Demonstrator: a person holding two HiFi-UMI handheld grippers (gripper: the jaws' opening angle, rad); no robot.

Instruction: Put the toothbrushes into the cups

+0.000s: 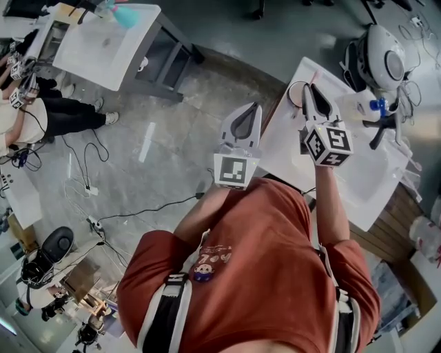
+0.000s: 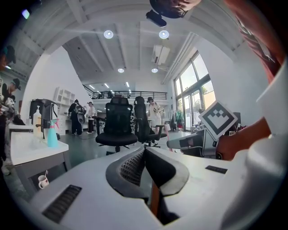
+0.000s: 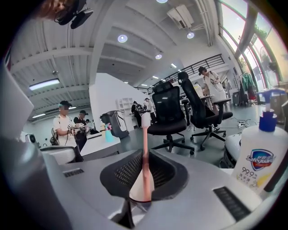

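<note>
Right tool [image 3: 146, 155]: jaws pressed onto a pink toothbrush [image 3: 145, 134], gripped low on its handle. The handle stands up out of the jaws at the centre of the right gripper view, with the white head at its top end. In the head view the right tool [image 1: 308, 87] sits at upper right, over the near corner of a white table [image 1: 358, 183]. Just to the left of its tips is a dark round rim [image 1: 295, 94], possibly a cup. It is partly hidden by the tool, so I cannot tell whether the toothbrush touches it. Left tool [image 2: 144, 151]: jaws pressed together, tips meeting, nothing between them. In the head view the left tool [image 1: 253, 110] is at centre frame, over bare grey floor [image 1: 158, 158], beside the table's left edge and apart from the right tool. A white hand soap bottle [image 3: 261, 159] with a blue pump stands at the far right of the right gripper view, close to the tool body. Black office chairs [image 3: 170, 112] stand in the background of both gripper views. A second white table [image 1: 103, 45] is at upper left of the head view, with a teal spray bottle [image 1: 126, 15] on it. The person's red-orange shirt [image 1: 262, 262] fills the lower centre.
</note>
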